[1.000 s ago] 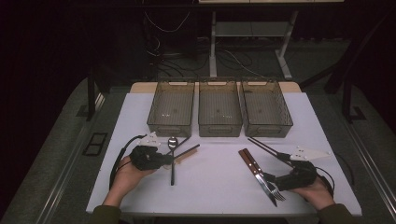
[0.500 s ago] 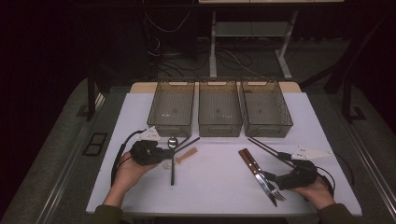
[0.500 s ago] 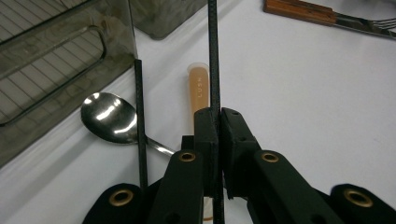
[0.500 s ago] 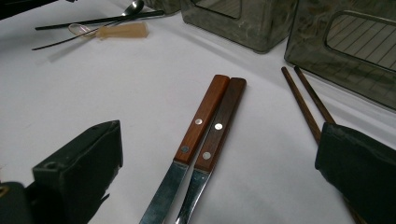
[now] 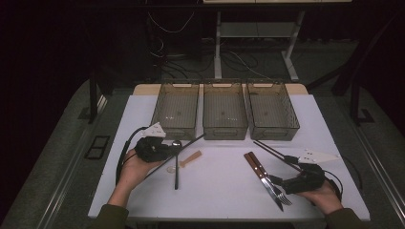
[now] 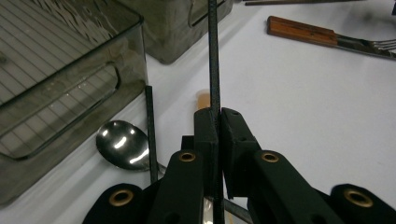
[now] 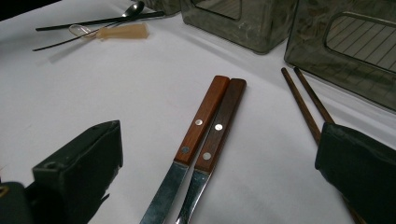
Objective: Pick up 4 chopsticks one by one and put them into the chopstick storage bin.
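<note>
My left gripper (image 5: 173,148) (image 6: 218,114) is shut on a thin black stick (image 5: 193,141) (image 6: 213,65), which runs up and away toward the bins. A metal spoon (image 5: 176,143) (image 6: 122,148) with a dark handle lies just beside it. A short tan-handled piece (image 5: 192,157) (image 6: 202,100) rests past the jaws. At the front right, my right gripper (image 5: 282,183) (image 7: 222,140) stands open, one jaw on each side of a wooden-handled knife (image 5: 258,168) (image 7: 201,120) and fork (image 7: 223,123) lying side by side on the white table (image 5: 219,191).
Three smoky clear bins (image 5: 175,110) (image 5: 224,112) (image 5: 272,110) stand in a row at the back of the table. A pair of brown chopsticks (image 5: 270,149) (image 7: 301,100) lies by the right gripper. Cables trail from both grippers.
My left gripper has shifted slightly toward the bins, carrying the black stick with it. The right gripper and the cutlery under it have stayed put.
</note>
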Demonstrator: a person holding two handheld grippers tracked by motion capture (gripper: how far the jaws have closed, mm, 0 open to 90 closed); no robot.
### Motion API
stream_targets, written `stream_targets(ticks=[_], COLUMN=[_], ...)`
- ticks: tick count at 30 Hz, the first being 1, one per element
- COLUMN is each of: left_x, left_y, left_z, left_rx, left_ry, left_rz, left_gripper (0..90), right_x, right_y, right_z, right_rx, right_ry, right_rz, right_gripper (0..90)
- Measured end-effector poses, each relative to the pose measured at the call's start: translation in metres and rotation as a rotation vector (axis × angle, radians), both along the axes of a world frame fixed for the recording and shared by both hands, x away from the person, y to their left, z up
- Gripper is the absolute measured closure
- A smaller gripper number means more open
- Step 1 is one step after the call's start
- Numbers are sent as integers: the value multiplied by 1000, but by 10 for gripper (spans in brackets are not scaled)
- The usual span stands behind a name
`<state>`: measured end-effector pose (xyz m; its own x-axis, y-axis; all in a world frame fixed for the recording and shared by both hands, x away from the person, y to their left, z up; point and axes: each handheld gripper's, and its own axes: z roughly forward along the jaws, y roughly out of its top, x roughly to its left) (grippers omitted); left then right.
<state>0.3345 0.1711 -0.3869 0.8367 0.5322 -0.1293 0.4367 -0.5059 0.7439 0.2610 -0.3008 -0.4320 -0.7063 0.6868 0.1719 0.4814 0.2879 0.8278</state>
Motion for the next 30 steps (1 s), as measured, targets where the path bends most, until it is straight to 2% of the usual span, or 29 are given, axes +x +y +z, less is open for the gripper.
stream_targets(ticks=[14, 17, 30], left_x=[16, 19, 36], left_y=[-3, -2, -5], left_z=[6, 7, 15], left_rx=[-10, -2, -13], left_ry=[-23, -32, -40], left_rz=[28, 30, 60], left_gripper=[849, 849, 849], right_x=[0, 0, 0], right_y=[0, 0, -1], right_z=[0, 0, 0], right_rx=[-1, -1, 4], right_ry=[-2, -2, -13], right_rz=[0, 0, 0], right_gripper=[10, 10, 10])
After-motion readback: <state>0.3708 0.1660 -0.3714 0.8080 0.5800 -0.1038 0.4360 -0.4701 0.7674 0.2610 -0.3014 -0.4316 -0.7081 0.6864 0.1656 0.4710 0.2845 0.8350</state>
